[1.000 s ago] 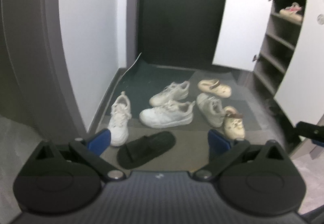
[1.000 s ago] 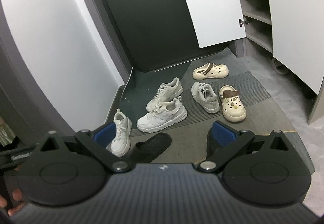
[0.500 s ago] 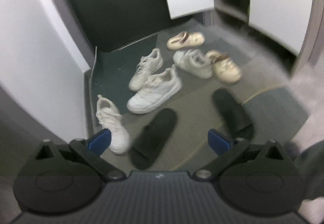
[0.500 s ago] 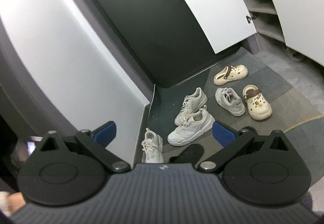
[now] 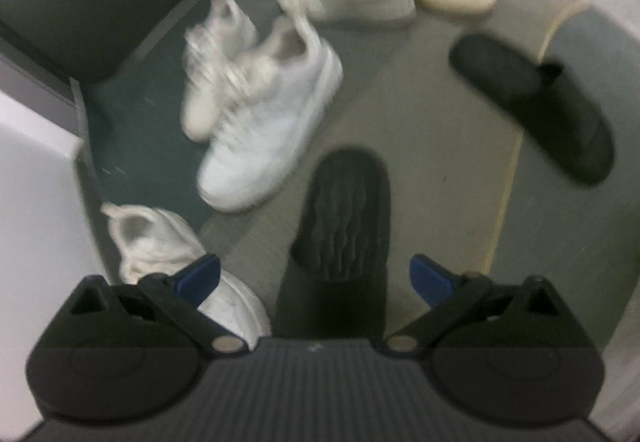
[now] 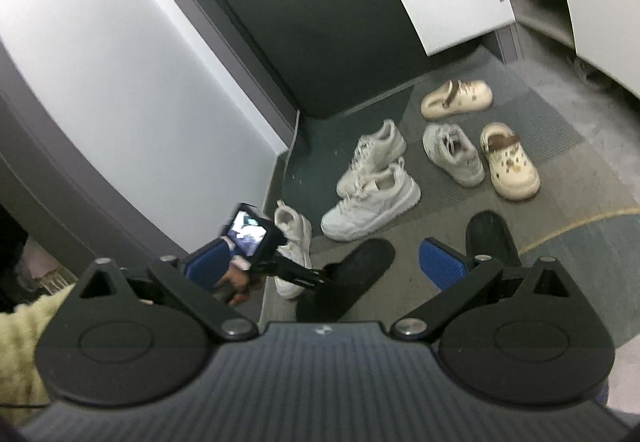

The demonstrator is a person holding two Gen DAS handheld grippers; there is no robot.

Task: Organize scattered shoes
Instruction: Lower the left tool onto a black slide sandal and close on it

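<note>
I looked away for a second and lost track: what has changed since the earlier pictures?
The left gripper has dropped toward the near black slipper, jaws open on either side of it, nothing gripped yet. The right gripper has pulled back, open and empty. The white sneakers, cream clogs and far black slipper lie as before.

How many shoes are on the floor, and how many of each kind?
White sneakers: 4
Cream clogs: 2
Black slides: 2
Total: 8
</note>
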